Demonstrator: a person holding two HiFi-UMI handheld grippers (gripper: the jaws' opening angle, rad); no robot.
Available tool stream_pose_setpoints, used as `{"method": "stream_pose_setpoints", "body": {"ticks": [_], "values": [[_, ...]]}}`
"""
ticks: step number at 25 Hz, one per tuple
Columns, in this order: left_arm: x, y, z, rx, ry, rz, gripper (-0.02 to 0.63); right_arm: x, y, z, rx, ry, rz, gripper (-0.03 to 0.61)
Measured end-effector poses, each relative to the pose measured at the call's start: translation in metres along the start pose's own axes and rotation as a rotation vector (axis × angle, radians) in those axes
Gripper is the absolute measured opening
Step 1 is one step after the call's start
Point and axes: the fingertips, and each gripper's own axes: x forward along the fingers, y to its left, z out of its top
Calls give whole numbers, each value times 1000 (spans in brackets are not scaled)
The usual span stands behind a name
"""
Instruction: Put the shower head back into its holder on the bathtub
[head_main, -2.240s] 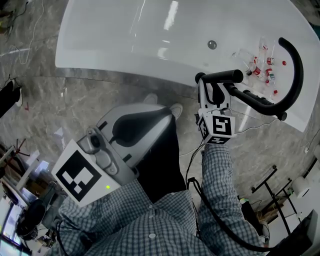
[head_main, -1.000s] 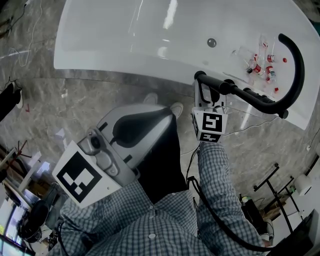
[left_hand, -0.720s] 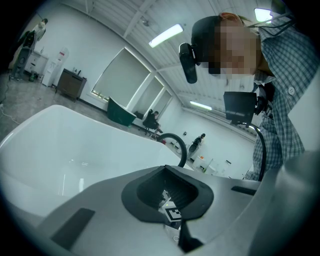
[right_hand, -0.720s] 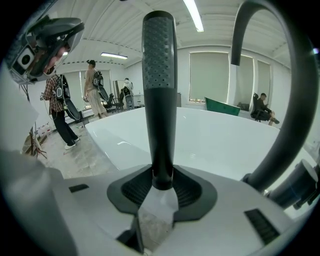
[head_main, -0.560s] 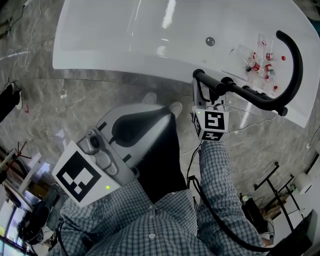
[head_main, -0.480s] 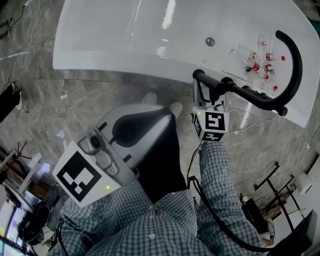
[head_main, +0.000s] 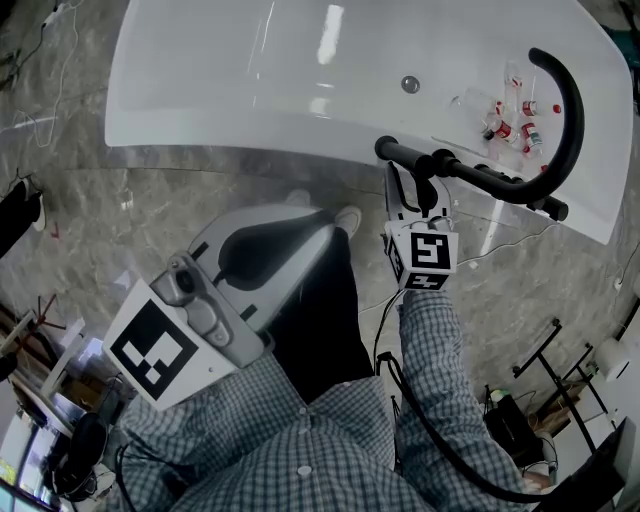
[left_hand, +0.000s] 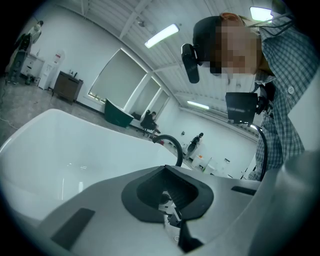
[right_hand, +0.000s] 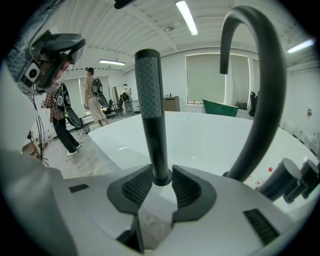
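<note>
Shower head (right_hand: 150, 107) sits clamped by its handle in the right tool (right_hand: 161, 182); left tool (left_hand: 169, 189) is closed, empty.

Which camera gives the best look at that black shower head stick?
The right gripper view: the shower head fills the middle, clamped in the right gripper's tongs, its ribbed end clear. In the head view the shower head is small, at the bathtub's edge. The left gripper view doesn't show it.
</note>
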Motion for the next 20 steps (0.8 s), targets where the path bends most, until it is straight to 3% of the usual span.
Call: {"method": "stream_pose_setpoints", "body": {"ticks": [12, 20], "values": [[0, -26, 1, 37, 3, -19, 9, -52, -5, 27, 70, -76, -23, 26], [-8, -44, 31, 83, -17, -23, 9, -106, -14, 89, 74, -178, -67, 21]]}}
